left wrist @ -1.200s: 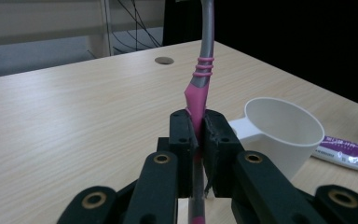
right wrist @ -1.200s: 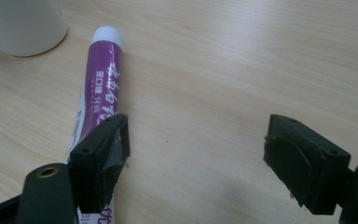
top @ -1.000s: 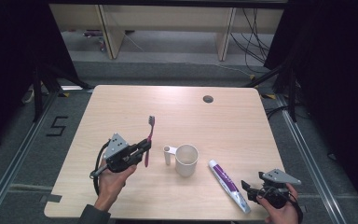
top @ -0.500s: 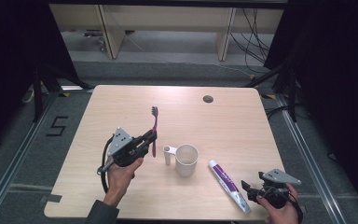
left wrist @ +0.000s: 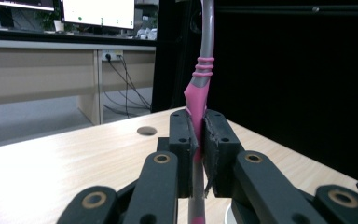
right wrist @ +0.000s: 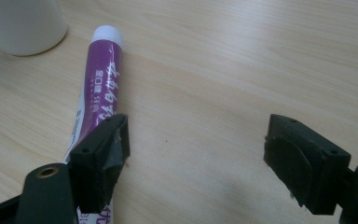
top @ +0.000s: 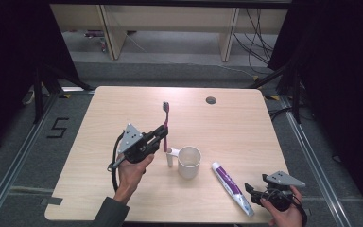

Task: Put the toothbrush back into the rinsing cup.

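Note:
A pink and grey toothbrush (top: 165, 124) stands upright, bristles up, held off the table by my left gripper (top: 159, 138), which is shut on its handle. In the left gripper view the pads clamp the pink handle of the toothbrush (left wrist: 199, 95). A white mug (top: 189, 161) stands just right of that gripper. A purple and white toothpaste tube (top: 231, 186) lies on the table right of the mug. My right gripper (top: 256, 190) rests near the table's front right edge, open, beside the tube's tail end. In the right gripper view the toothpaste tube (right wrist: 100, 88) runs past the left jaw, outside the gap.
The light wooden table (top: 246, 127) has a round cable hole (top: 211, 100) near its far edge. Desks and cables stand beyond the table, dark curtains at both sides. The mug's base (right wrist: 23, 25) shows at the top left of the right gripper view.
My left gripper has carried the toothbrush up and to the right, toward the mug, and the brush now stands more upright. The right gripper has stayed put.

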Available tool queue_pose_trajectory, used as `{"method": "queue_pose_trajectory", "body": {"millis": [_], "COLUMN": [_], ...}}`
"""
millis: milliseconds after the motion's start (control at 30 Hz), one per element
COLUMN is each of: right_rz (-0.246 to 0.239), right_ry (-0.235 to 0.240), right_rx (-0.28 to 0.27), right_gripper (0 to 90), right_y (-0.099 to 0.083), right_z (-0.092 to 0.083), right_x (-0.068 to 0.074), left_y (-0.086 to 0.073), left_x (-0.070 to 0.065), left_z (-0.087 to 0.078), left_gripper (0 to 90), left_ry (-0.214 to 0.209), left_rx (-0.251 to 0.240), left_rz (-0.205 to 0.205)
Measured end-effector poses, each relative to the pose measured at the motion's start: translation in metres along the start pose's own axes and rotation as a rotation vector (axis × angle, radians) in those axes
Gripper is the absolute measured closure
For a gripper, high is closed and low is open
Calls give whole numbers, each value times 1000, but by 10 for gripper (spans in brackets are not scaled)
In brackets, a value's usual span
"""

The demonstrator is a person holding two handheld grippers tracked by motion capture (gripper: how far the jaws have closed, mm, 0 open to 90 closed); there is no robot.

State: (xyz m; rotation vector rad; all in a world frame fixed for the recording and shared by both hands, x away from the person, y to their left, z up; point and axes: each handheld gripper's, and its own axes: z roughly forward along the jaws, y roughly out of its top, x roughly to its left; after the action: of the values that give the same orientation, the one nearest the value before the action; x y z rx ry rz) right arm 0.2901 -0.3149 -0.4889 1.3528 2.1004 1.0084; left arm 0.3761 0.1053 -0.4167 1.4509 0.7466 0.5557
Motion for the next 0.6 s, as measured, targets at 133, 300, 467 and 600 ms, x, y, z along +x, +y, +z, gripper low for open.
{"method": "queue_pose_trajectory", "body": {"millis": [133, 300, 467, 600], "right_rz": [-5, -9, -6, 9], "right_ry": [2, 2, 2, 7], "right_rx": [-2, -3, -2, 2], "right_gripper": [231, 231, 231, 231], "right_y": [0, 0, 0, 0], "right_z": [0, 0, 0, 0], "right_x": [-1, -2, -1, 0], "left_y": [-1, -8, -17, -24], "left_x": [-2, -1, 0, -1], "left_z": [5, 10, 12, 12], "left_gripper": [821, 821, 820, 820], "left_ry": [0, -2, -4, -7], "left_rx": [5, 10, 20, 23], "left_rz": [6, 0, 18, 19]}}
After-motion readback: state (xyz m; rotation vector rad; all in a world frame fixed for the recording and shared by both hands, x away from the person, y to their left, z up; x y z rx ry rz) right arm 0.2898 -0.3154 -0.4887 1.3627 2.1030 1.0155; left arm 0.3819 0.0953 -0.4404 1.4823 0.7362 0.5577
